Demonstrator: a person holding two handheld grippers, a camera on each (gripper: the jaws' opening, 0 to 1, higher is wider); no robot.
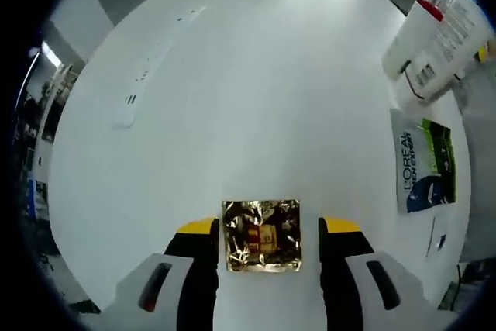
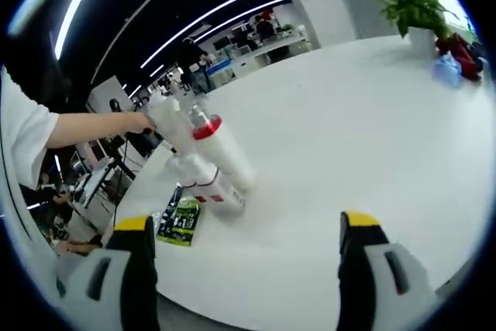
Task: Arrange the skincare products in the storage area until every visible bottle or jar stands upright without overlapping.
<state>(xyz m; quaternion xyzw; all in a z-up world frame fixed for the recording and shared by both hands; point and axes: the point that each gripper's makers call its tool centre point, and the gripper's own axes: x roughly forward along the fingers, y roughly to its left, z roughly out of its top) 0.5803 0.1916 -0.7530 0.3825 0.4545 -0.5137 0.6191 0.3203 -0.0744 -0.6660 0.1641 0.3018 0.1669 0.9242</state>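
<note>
- While a white table (image 1: 256, 98) is spread under both views, one gold foil sachet (image 1: 262, 236) is seen flat between the wide-set jaws of the left gripper (image 1: 263, 247); whether the yellow-tipped fingers (image 1: 198, 226) touch it cannot be told, and nothing is gripped.
- One L'Oréal sachet (image 1: 424, 163), blue and green, is laid flat near the table's edge in the left gripper view, well apart from the gold one.
- Two white bottles are counted there: one red-capped bottle (image 1: 416, 36) and, just beside it, one printed bottle (image 1: 453, 32), both tilted in that view.
- Seen from the right gripper view, the right gripper (image 2: 246, 249) is held wide over bare table, nothing between its jaws.
- Two white bottles (image 2: 213, 156) are shown there too, one with a red band, the other lying low near the green sachet (image 2: 180, 221) at the near edge.
- Broad open tabletop is left beyond, reaching to one potted plant (image 2: 412, 4) at the far edge.
</note>
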